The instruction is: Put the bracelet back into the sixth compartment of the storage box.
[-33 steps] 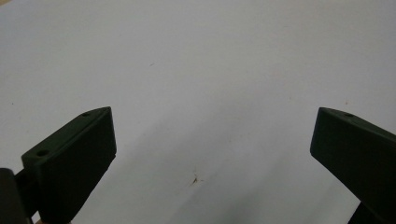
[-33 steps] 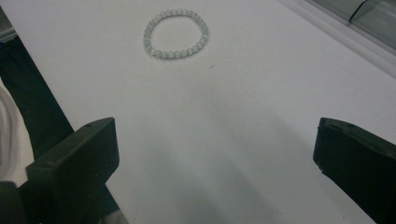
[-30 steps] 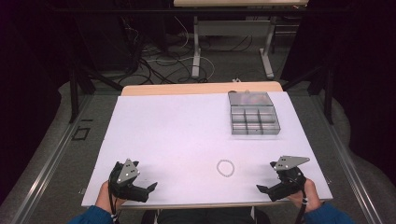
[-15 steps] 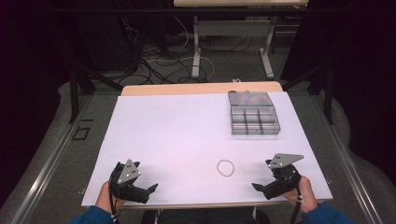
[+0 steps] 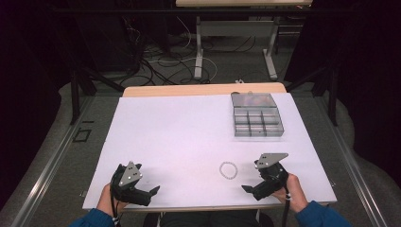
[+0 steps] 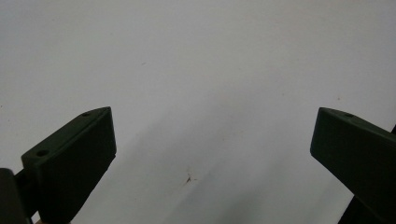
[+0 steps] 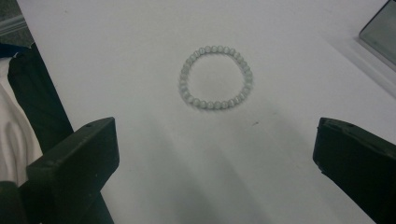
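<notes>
Starting at the left, our left tool [image 5: 152, 191] rests near the front edge of the white desk [image 5: 189, 137], just where it sat a second ago. Its jaws stand wide apart, and the left gripper view finds nothing between them but bare white surface with a small brownish fleck.

Moving toward the middle, the bead bracelet [image 5: 228, 170] lies flat on the desk as a closed ring of pale beads, untouched and in the same spot as before.

To its right, our right tool [image 5: 247, 189] is what has changed. Over the last second it has slid in from the desk's right front corner toward the bracelet, and its tips now point at the ring from just beside it. The right gripper view puts the bracelet [image 7: 215, 77] squarely ahead of the spread jaws, still apart from them, with nothing held.

Farther back on the right, the clear compartment box [image 5: 257, 121] sits well apart from the bracelet, unmoved.

We read this as the opening of a reach: the right tool is lining up on the bracelet, and the pickup is not yet made. A further advance and a lowering of one jaw inside or alongside the ring would likely be needed.
</notes>
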A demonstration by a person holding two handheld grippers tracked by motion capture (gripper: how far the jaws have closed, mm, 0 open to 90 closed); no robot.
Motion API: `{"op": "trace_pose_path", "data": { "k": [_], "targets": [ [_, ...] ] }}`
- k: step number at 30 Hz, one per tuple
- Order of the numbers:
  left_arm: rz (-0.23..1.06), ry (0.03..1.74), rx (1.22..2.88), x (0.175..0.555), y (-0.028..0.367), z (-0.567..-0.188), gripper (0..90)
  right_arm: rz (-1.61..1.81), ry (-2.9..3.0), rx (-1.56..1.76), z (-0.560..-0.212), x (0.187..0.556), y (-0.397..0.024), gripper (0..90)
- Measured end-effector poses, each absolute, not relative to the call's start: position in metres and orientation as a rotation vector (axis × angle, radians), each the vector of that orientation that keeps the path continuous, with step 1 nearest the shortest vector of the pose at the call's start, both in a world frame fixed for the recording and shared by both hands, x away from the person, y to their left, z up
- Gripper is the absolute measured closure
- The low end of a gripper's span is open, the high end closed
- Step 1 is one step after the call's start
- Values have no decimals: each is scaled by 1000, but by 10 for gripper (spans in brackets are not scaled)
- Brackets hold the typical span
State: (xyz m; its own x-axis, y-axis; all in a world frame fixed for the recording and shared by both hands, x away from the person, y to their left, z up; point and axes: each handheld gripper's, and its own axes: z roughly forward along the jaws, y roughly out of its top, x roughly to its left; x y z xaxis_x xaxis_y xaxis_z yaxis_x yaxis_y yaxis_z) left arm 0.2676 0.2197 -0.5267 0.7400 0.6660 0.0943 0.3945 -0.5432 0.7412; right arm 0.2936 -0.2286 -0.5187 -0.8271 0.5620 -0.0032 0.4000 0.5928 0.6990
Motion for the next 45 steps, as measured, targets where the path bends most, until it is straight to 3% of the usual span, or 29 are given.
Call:
{"op": "trace_pose_path", "data": {
  "k": [29, 45],
  "targets": [
    [475, 794, 2213, 267, 220, -527, 1, 1077, 2643, 720, -525, 312, -192, 34],
    [473, 795, 2202, 267, 218, -529, 0, 1058, 2681, 717, -533, 317, -178, 414]
  ]
}}
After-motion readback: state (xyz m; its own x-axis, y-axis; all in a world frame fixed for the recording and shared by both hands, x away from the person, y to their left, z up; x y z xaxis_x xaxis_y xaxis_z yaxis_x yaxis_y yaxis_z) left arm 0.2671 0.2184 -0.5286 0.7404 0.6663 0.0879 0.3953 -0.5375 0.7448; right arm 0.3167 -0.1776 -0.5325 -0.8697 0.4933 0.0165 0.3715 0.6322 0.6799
